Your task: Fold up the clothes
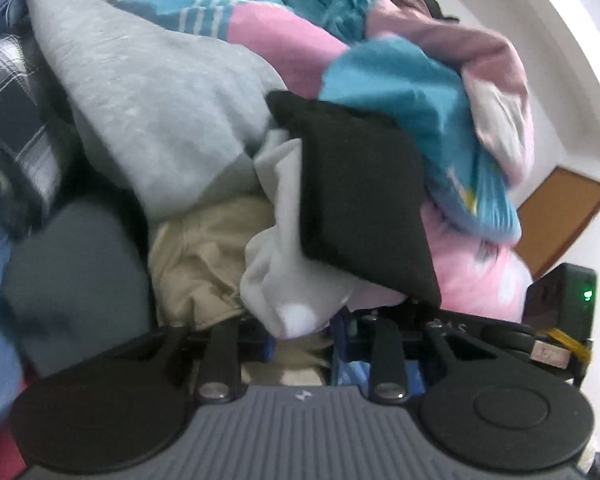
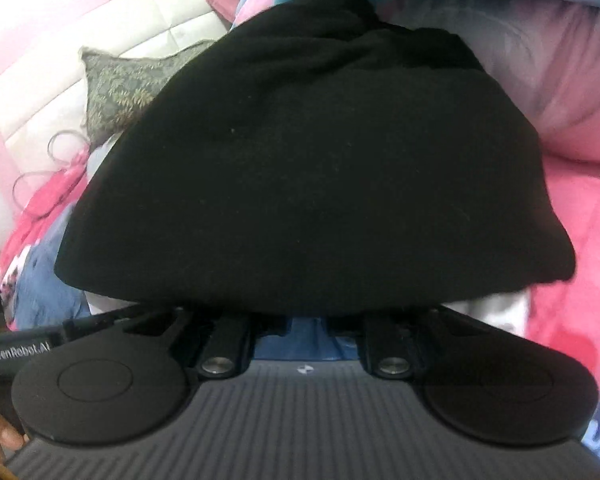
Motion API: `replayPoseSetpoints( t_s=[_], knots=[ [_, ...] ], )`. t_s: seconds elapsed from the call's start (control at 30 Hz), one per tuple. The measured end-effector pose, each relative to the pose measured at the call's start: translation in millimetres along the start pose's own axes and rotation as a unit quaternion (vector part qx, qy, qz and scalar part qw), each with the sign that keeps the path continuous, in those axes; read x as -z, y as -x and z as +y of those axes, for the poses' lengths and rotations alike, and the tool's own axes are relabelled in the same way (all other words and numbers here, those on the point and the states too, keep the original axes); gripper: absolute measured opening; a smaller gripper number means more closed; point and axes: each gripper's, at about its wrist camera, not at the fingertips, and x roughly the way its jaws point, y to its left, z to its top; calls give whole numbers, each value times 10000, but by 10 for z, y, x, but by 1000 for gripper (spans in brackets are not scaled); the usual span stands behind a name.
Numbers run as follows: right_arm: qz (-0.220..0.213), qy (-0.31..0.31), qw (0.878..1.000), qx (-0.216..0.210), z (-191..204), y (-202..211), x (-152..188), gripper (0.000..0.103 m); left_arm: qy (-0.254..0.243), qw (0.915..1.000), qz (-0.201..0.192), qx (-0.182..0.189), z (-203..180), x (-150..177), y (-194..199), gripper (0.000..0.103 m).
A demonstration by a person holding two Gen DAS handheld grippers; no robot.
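Most of the laundry pile (image 1: 148, 92) looks unfolded. Before that pile, my left gripper (image 1: 300, 332) pinches a white-and-black garment (image 1: 284, 280); my right gripper (image 2: 300, 320) clamps black cloth (image 2: 312, 168). Folding barely begun.

Black garment (image 2: 312, 168), grey sweatshirt (image 1: 148, 92), pink-and-teal bedding (image 1: 380, 68), navy plaid cloth (image 1: 12, 120).

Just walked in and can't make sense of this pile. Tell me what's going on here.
A person with a gripper in each hand is working through laundry heaped on a bed. The right gripper is shut on a black garment that drapes over its fingers. The left gripper has a white sock and black cloth at its fingers, in front of a grey sweatshirt and a pink and blue duvet. Nothing looks folded yet.
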Motion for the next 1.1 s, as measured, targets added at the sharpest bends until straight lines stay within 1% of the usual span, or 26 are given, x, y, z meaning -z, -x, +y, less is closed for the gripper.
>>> replayPoseSetpoints(
  t_s=[0.03,0.07,0.1,0.2,0.3,0.33,0.37,0.43,0.5,0.57,0.63,0.7,0.77,0.8,0.87,0.9,0.97,1.0,1.03,1.07,1.1],
  knots=[
    [-5,-33,10000,-1,-9,-58,-58,9,-99,9999,-41,15,-13,-18,-15,29],
    [5,-46,10000,4,-19,-112,-119,7,-312,9995,-90,-12,-54,-40,-33,29],
    [28,-65,10000,12,-33,-167,-186,7,-570,9982,-164,-62,-104,-73,-59,29],
    [-38,-225,9997,6,-93,-284,-358,6,-1057,9934,-424,-125,-166,-141,-125,28],
    [-130,-324,9994,22,-109,-299,-323,6,-1020,9937,-458,-30,-107,-127,-125,28],
    [-134,-246,9996,34,-86,-246,-274,6,-1006,9939,-459,-7,-86,-141,-102,28],
    [-135,-170,9998,48,-58,-172,-224,10,-972,9942,-468,22,-74,-141,-85,28],
    [-173,-14,9998,80,2,5,-122,10,-894,9950,-450,59,-48,-139,-62,28],
    [-338,350,9987,137,151,295,-3,11,-792,9960,-404,93,-17,-142,-47,28],
    [-463,879,9950,93,364,530,116,13,-715,9967,-360,113,-17,-139,-39,28],
    [-163,1259,9919,-80,630,588,272,12,-656,9972,-327,131,-23,-131,-12,28],
    [329,1392,9896,-144,852,432,408,12,-553,9978,-333,181,-6,-123,30,29],
    [655,1310,9892,-55,965,187,497,11,-421,9982,-340,243,23,-117,70,29],
    [797,1129,9904,28,967,26,514,11,-354,9984,-342,276,38,-114,88,29],
    [999,642,9928,175,869,-264,474,6,-233,9985,-341,351,71,-108,110,29],
    [1023,269,9943,154,776,-348,421,5,-211,9984,-345,387,77,-102,121,29],
    [930,-507,9943,77,606,-364,316,2,-182,9981,-357,457,78,-90,144,29],
    [738,-660,9948,221,567,-342,264,0,-164,9980,-356,505,73,-80,161,29],
    [527,-628,9959,396,569,-334,215,0,-142,9977,-366,558,72,-65,184,29],
    [347,-563,9964,530,581,-341,169,0,-127,9974,-383,595,71,-50,210,31],
    [286,-631,9958,603,579,-390,121,0,-130,9974,-424,574,69,-34,240,35]
  ],
)
